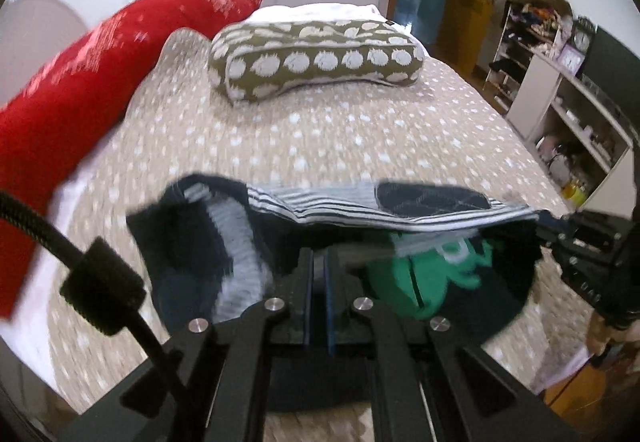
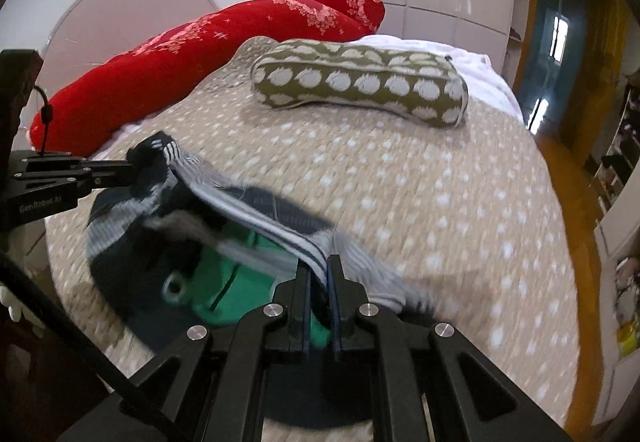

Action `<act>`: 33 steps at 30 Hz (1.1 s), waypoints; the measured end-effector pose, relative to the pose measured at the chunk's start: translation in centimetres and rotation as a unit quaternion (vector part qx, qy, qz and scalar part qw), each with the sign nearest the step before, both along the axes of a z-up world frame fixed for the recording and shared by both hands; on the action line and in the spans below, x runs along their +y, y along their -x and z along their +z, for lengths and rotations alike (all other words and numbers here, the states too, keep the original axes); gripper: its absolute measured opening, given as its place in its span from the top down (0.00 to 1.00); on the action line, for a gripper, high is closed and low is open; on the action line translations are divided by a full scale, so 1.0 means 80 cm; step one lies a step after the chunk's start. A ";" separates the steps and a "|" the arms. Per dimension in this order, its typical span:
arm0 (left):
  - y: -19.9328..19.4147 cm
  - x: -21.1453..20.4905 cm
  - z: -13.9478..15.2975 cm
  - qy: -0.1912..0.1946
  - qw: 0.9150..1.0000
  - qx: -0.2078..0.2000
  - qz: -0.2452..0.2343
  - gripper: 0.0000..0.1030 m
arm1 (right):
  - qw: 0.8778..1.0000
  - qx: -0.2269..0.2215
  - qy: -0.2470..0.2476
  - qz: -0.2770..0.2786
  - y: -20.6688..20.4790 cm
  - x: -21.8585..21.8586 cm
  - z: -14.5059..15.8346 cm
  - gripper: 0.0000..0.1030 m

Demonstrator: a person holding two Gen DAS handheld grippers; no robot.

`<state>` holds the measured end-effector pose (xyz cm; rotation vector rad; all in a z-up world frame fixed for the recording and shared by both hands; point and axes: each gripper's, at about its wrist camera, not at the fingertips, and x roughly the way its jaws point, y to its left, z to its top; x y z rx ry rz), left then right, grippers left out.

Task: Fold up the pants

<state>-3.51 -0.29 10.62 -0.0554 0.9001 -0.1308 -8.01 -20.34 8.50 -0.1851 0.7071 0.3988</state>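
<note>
Small dark navy pants [image 1: 184, 242] with a black-and-white striped waistband [image 1: 360, 211] and a green print [image 1: 432, 278] hang stretched between both grippers, just above the bed. My left gripper [image 1: 319, 260] is shut on the fabric at one end of the waist. At the right edge of the left wrist view, my right gripper [image 1: 542, 228] pinches the other end. In the right wrist view the right gripper [image 2: 320, 270] is shut on the striped waistband [image 2: 260, 219], and the left gripper [image 2: 134, 169] holds the far corner of the pants [image 2: 132, 242].
The bed cover [image 1: 340, 137] is beige with white dots. An olive pillow [image 1: 316, 57] with white spots lies at the far end and a red blanket roll [image 1: 100, 61] runs along the left. Cluttered white shelves [image 1: 560, 89] stand past the bed's right edge.
</note>
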 end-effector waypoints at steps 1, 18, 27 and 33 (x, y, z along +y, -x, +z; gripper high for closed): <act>0.008 0.003 -0.002 0.011 1.000 0.000 0.002 0.95 | 1.000 0.003 -0.005 -0.001 0.008 -0.003 -0.006 0.93; -0.016 0.116 -0.081 0.286 0.944 0.087 0.138 0.64 | 0.996 0.037 -0.070 -0.047 0.042 -0.046 -0.050 0.94; -0.068 0.113 -0.096 0.290 0.936 0.102 0.171 0.72 | 0.995 0.040 -0.074 -0.046 0.045 -0.050 -0.046 0.94; -0.047 0.112 -0.076 0.258 0.948 0.084 0.165 0.95 | 0.994 0.047 -0.086 -0.053 0.046 -0.056 -0.053 0.94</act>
